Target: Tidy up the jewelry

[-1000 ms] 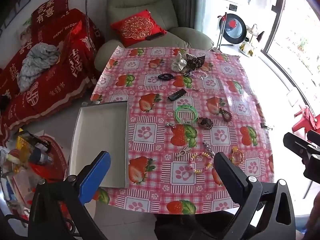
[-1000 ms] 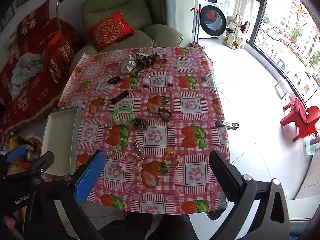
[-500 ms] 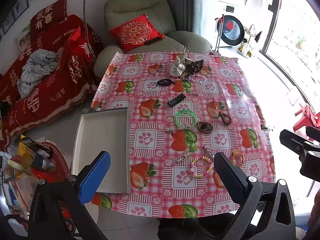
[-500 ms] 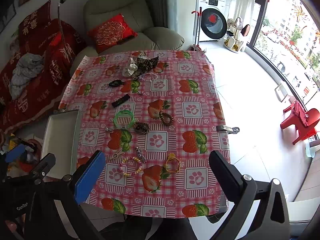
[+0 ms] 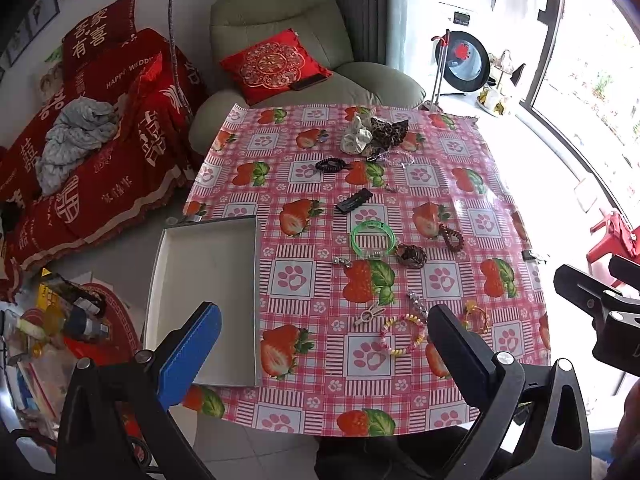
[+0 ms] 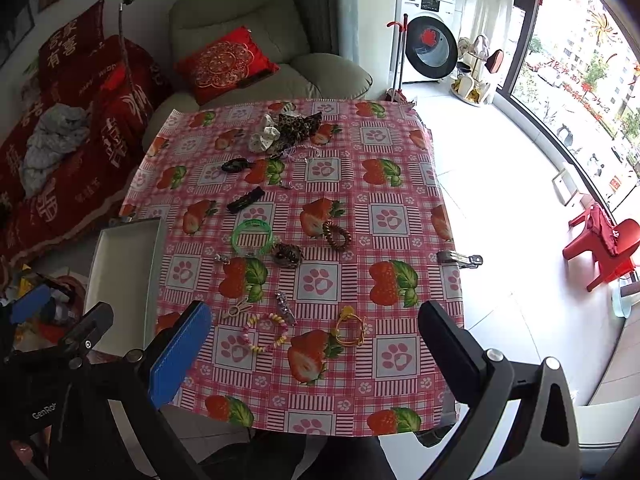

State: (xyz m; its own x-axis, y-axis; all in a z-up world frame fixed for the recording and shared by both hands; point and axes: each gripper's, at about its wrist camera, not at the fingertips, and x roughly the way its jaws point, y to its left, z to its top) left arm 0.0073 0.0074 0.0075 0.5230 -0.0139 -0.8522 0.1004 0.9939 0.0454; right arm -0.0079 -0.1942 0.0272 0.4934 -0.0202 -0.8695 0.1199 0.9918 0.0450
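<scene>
Several jewelry pieces lie on a table with a strawberry-print cloth (image 5: pixel 452 148): a green bangle (image 5: pixel 373 237), a pastel bead bracelet (image 5: pixel 402 336), a yellow bracelet (image 6: pixel 350 330), a brown coil band (image 6: pixel 337 235), a black clip (image 5: pixel 353 200) and scrunchies (image 5: pixel 357 137) at the far end. An empty white tray (image 5: pixel 208 292) sits at the table's left edge. My left gripper (image 5: pixel 324 336) is open and empty, high above the near edge. My right gripper (image 6: pixel 312 336) is open and empty, also above the near edge.
A metal clip (image 6: pixel 459 258) holds the cloth at the right edge. A green armchair (image 5: pixel 280 36) with a red cushion stands behind the table. A red-covered sofa (image 5: pixel 92 140) is at the left. A red plastic chair (image 6: pixel 604 248) stands on the floor at the right.
Both grippers have pulled back and risen, so the table looks smaller and farther. Both stay open and empty. Nothing on the table has moved.
</scene>
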